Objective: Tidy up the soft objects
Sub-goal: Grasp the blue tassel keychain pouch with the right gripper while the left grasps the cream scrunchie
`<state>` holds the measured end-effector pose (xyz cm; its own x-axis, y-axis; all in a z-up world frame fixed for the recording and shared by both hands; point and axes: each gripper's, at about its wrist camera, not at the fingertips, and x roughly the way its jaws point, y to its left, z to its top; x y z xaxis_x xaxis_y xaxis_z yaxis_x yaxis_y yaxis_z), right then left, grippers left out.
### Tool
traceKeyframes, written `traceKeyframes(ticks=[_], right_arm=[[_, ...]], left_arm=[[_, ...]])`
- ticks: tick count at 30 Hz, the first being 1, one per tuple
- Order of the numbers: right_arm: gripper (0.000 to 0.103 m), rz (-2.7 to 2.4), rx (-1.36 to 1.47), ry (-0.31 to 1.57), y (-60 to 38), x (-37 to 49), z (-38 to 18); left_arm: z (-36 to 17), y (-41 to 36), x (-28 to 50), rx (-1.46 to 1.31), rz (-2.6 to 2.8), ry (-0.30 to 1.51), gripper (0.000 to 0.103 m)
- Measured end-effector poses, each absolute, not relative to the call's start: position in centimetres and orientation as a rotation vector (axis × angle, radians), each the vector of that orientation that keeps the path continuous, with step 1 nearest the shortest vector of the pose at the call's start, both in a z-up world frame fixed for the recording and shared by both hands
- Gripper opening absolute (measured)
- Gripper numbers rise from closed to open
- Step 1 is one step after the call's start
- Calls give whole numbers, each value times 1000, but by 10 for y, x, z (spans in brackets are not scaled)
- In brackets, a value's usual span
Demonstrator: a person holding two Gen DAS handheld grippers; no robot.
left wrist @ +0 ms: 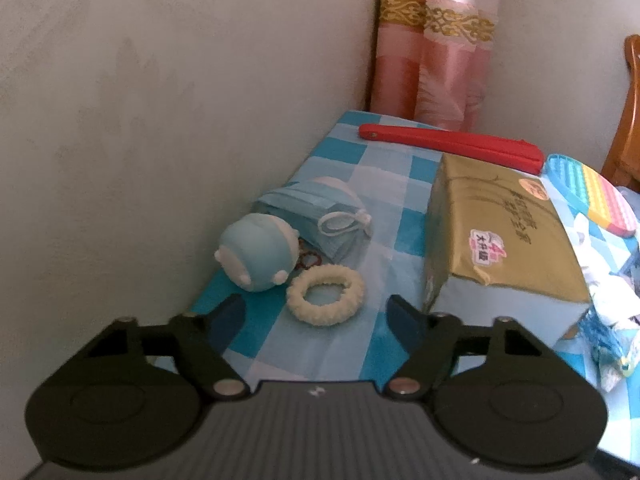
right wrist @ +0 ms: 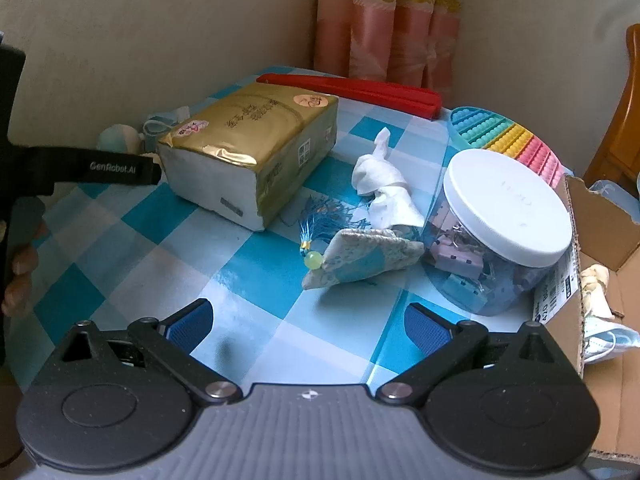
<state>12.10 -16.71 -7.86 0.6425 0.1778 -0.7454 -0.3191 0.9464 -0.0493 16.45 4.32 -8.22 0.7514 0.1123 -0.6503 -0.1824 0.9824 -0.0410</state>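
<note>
In the left wrist view my left gripper (left wrist: 318,316) is open and empty, just short of a cream hair scrunchie (left wrist: 325,294). Behind the scrunchie lie a pale blue squishy toy (left wrist: 256,258) and a stack of blue face masks (left wrist: 320,216) by the wall. In the right wrist view my right gripper (right wrist: 308,324) is open and empty over the checked tablecloth (right wrist: 256,280). Ahead of it lie a patterned fabric sachet with a blue tassel (right wrist: 360,258) and a crumpled white tissue (right wrist: 384,184). A cardboard box (right wrist: 600,240) at the right holds a mask (right wrist: 608,340).
A gold tissue pack (left wrist: 500,236) sits mid-table, also in the right wrist view (right wrist: 256,148). A red pencil case (left wrist: 452,146) lies at the back. A rainbow pop-it pouch (right wrist: 516,140) and a clear jar with a white lid (right wrist: 500,232) stand at the right. Walls close the left and back.
</note>
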Motion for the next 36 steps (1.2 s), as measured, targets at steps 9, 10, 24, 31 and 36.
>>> traceKeyframes(ticks=[9, 10, 24, 31, 36], right_arm=[[103, 284, -171, 831, -170, 124, -80], [103, 285, -171, 829, -170, 124, -80], [103, 264, -164, 760, -171, 141, -74], [98, 231, -242, 699, -161, 142, -75], [81, 206, -260, 720, -158, 149, -80]], left_arm=[[-87, 41, 174, -136, 176, 706, 54], [-87, 41, 175, -138, 178, 706, 53], [-87, 42, 175, -125, 181, 708, 43], [-86, 44, 176, -134, 180, 710, 43], [-86, 43, 175, -136, 180, 710, 43]])
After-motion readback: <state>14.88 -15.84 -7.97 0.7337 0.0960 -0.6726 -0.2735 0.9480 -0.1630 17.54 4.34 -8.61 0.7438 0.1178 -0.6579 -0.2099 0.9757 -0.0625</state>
